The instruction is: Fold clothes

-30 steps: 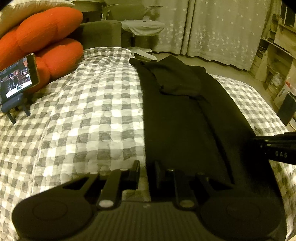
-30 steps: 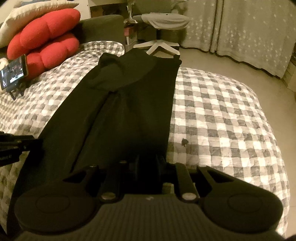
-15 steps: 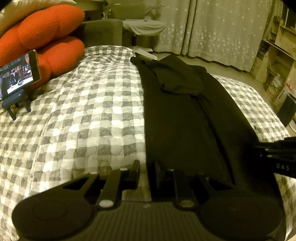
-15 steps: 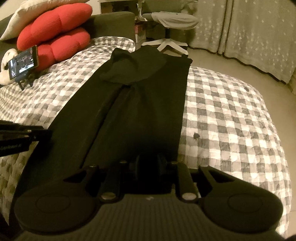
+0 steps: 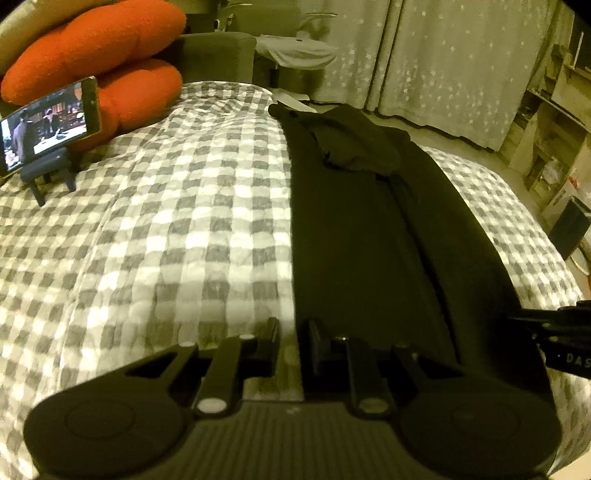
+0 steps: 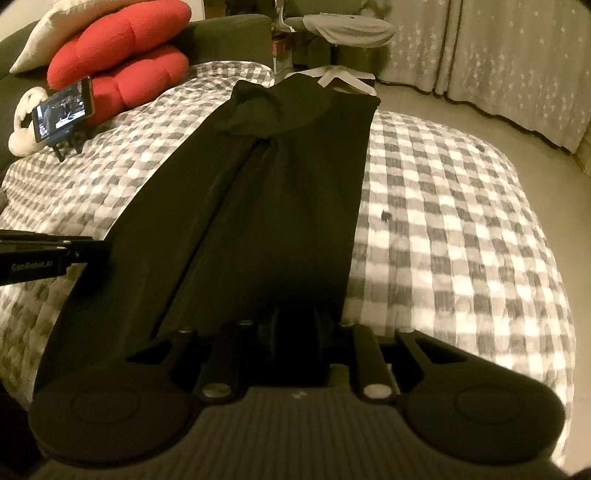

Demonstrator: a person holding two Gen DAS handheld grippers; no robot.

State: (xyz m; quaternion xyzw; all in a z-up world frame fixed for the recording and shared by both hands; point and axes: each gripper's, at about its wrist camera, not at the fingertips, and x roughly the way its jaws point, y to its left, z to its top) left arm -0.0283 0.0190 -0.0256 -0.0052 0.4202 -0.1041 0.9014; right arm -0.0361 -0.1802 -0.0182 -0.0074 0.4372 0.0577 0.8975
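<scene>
**Black garment on checked bed, near hem at both tongs**

Cushions (image 5: 92, 55): red, lobed, stacked at the far left against a dark headboard (image 6: 229, 37); a pale pillow (image 6: 55, 37) lies above them.

Phone (image 5: 48, 125): screen lit, propped on a small dark stand (image 5: 51, 171) on the bed, just in front of the cushions.

Bedspread (image 5: 166, 221): grey-and-white check, covering the whole bed; a small dark speck (image 6: 385, 216) sits on it right of the garment.

Left tongs (image 5: 291, 343): jaws narrow, with a slim gap between them. They sit at the garment's near left edge; whether cloth is pinched cannot be told from the pictures.

Black garment (image 5: 369, 240): long, laid lengthwise down the middle of the bed from the near edge to the far end, a seam or fold line running along it, and a smaller flap of cloth folded over at the far end.

Right tongs (image 6: 295, 332): jaws narrow, placed over the near hem by the garment's right edge; dark cloth fills the gap, though a grip cannot be confirmed.

Office chair (image 6: 340, 29): grey seat, pale base, beyond the bed's far end.

Curtains (image 5: 443, 55): pale, patterned, reaching the floor.

Shelving (image 5: 554, 129): far right, cluttered.
</scene>
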